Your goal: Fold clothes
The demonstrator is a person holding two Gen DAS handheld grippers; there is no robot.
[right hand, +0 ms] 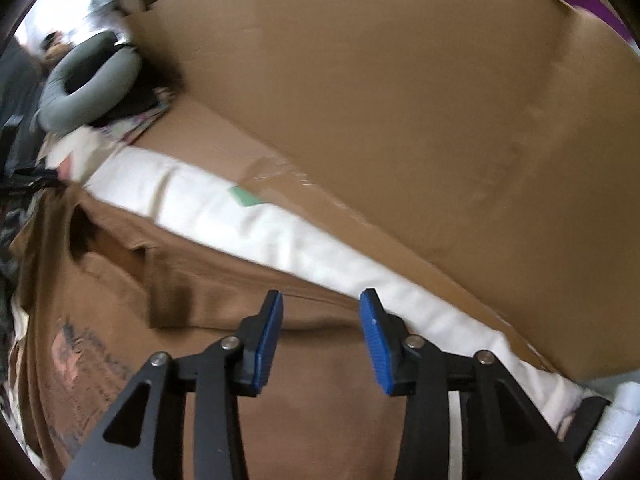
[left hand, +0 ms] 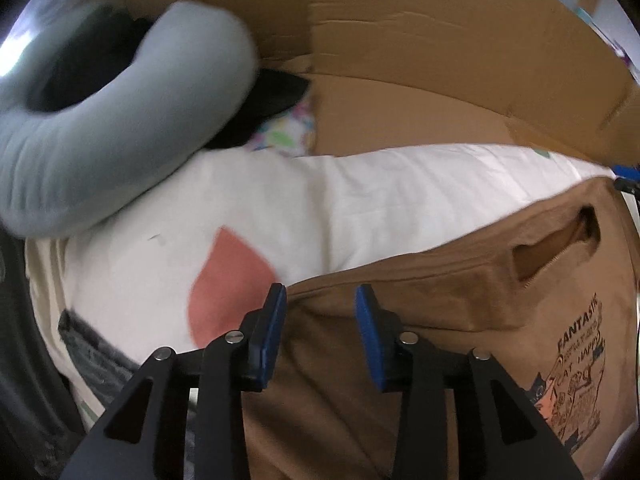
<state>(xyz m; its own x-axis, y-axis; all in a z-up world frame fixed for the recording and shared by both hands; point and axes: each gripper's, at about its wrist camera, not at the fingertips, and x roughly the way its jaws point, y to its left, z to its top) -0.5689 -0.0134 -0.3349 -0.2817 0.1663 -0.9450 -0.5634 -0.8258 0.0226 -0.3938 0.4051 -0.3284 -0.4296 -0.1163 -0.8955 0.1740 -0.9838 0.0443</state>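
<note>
Below, 1 brown shirt (left hand: 400, 320), 1 white cloth (left hand: 360, 200); 2 hand-held grippers — left hand-held gripper (left hand: 320, 300), right hand-held gripper (right hand: 320, 304) — apart, empty.

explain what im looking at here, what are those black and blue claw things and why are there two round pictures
There is no robot here: a person holds a two-finger gripper in each hand, and each has a wide-angle camera looking along its fingers, which makes the pictures round. One picture is from the left gripper, the other from the right gripper. The blue parts are the finger pads. Both grippers stand open above a brown T-shirt with a printed cat design, gripping nothing. The T-shirt lies on a white cloth bearing a pink patch. Behind stands a cardboard sheet, and to the left lies a grey neck pillow. The job is folding clothes.
</note>
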